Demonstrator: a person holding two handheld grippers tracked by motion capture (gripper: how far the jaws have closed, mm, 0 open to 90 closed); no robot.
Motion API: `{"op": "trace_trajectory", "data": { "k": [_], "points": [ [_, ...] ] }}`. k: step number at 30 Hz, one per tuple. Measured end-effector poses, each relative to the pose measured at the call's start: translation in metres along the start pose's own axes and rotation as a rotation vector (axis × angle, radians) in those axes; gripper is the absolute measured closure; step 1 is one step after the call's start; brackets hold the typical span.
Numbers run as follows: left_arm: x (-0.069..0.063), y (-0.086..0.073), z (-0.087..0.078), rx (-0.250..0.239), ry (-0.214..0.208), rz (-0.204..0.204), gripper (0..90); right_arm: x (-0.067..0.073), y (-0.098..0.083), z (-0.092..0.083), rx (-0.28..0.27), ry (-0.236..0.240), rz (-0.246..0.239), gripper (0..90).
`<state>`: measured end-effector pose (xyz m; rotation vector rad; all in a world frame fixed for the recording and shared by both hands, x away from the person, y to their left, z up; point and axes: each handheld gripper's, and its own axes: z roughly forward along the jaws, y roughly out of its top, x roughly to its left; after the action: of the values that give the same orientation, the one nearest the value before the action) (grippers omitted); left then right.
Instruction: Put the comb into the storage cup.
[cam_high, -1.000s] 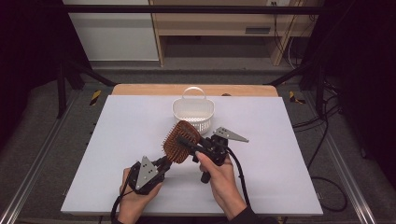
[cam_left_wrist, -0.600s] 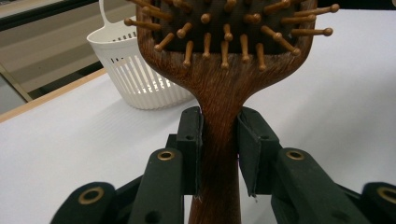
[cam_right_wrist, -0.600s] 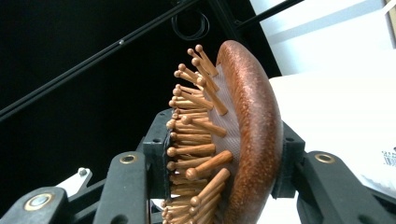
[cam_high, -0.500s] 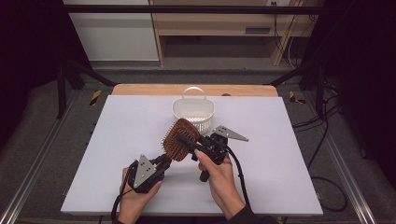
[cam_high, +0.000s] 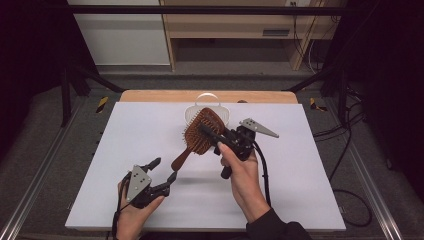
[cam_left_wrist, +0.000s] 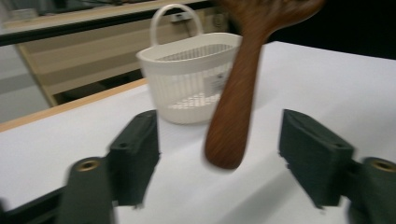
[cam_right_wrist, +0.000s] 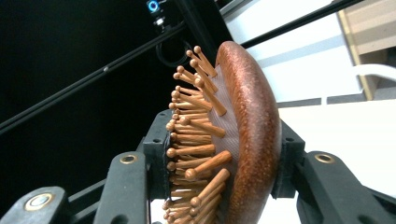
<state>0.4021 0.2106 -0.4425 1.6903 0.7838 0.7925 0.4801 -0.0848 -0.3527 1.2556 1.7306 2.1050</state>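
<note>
A brown wooden hairbrush hangs tilted above the white table, bristles facing up and left, its handle pointing down toward the left. My right gripper is shut on the brush head; in the right gripper view the head sits clamped between both pads of that gripper. My left gripper stands open just below the handle end, its jaws having just been opening. In the left gripper view the handle hangs between those jaws, touching neither pad. Behind the brush stands a white slotted basket.
The basket with its hoop handle stands near the table's far edge, along a wooden strip. Dark metal frame rails run down both sides. Cables trail on the floor at the right.
My left gripper has let go of the brush handle, opened, and drawn back toward the near left. The right gripper has lifted the brush higher, toward the basket.
</note>
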Motion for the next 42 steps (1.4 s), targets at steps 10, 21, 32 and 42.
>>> {"op": "trace_trajectory", "data": {
  "k": [10,21,32,42],
  "points": [
    [0.030,-0.019,-0.011,-0.014,0.100,-0.112,6.5,-0.005,0.035,-0.003,-0.054,-0.026,0.017,52.3],
    [0.035,-0.025,-0.009,-0.001,0.109,-0.124,6.1,-0.014,0.073,0.012,-0.114,-0.066,0.031,52.2],
    [0.038,-0.027,-0.009,-0.004,0.104,-0.111,3.7,-0.022,0.103,0.029,-0.155,-0.100,0.007,52.0],
    [0.040,-0.027,-0.009,-0.008,0.112,-0.111,3.1,-0.034,0.109,0.035,-0.176,-0.135,0.012,51.8]
  ]
}}
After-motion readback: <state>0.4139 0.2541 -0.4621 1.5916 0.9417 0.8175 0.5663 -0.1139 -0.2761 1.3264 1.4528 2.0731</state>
